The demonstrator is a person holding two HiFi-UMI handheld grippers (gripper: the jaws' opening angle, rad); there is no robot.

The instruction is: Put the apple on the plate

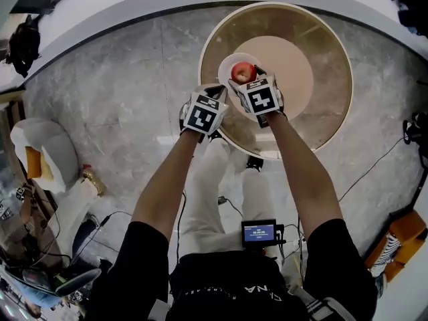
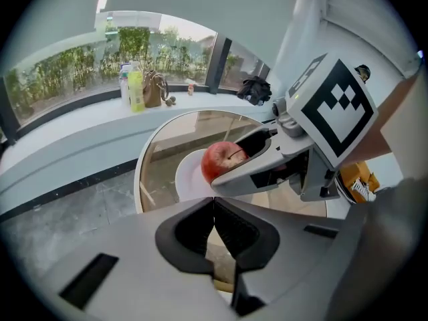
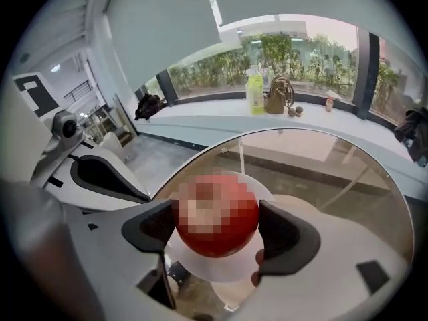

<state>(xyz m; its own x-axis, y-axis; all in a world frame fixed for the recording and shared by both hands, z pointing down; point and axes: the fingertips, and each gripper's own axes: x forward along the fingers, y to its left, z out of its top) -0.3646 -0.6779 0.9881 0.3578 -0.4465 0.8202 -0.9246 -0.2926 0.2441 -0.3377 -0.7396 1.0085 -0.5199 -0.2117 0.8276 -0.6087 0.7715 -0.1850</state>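
- My right gripper (image 3: 219, 231) is clenched on the apple (image 3: 216, 209). Its two dark pads press the fruit's opposite sides.
- The apple is round, red and glossy. The left gripper view shows a stem in a dimple at its top.
- The apple sits directly over the plate (image 3: 214, 271), a small, round, smooth white disc. I cannot tell whether the fruit touches it.
- The plate holds nothing but the apple above it.
- The plate lies on the table (image 1: 281, 13), a round top of clear glass with a pale rim. A tan disc shows through the glass at its centre.
- My left gripper (image 2: 214, 206) has its jaws closed together on nothing. Its dark pads are ribbed and the shell is pale grey.
- The left gripper sits just beside the right one, at the table's near edge.
- The floor (image 1: 120, 92) is grey, veined stone.
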